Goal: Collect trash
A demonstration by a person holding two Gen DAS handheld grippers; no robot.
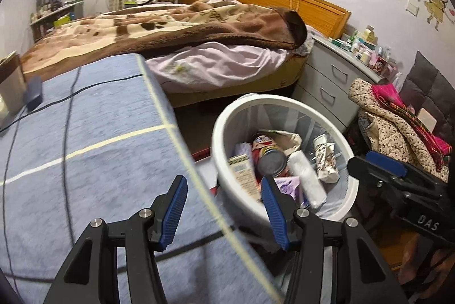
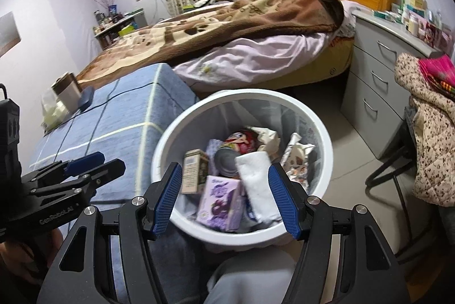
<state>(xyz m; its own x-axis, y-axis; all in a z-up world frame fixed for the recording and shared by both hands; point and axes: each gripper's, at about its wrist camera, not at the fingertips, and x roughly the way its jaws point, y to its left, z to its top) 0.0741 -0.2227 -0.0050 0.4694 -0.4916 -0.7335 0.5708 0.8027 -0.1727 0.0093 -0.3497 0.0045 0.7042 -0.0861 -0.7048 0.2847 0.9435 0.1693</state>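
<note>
Hovering over the white trash bin [image 2: 324, 161], both claws empty.
Right gripper [image 2: 226, 197] stands wide, nothing between its pads; left gripper [image 1: 224, 208] half-spread beside the blue-covered table [image 1: 85, 133]. Bin holds a purple tissue pack [image 2: 220, 198], white rolled cloth [image 2: 258, 181], tin can [image 2: 227, 160], small carton [image 2: 194, 171]: light, soft or crushable; grip mid-body. Readable: "GenRobot.AI", "DAS" on grippers.
</note>
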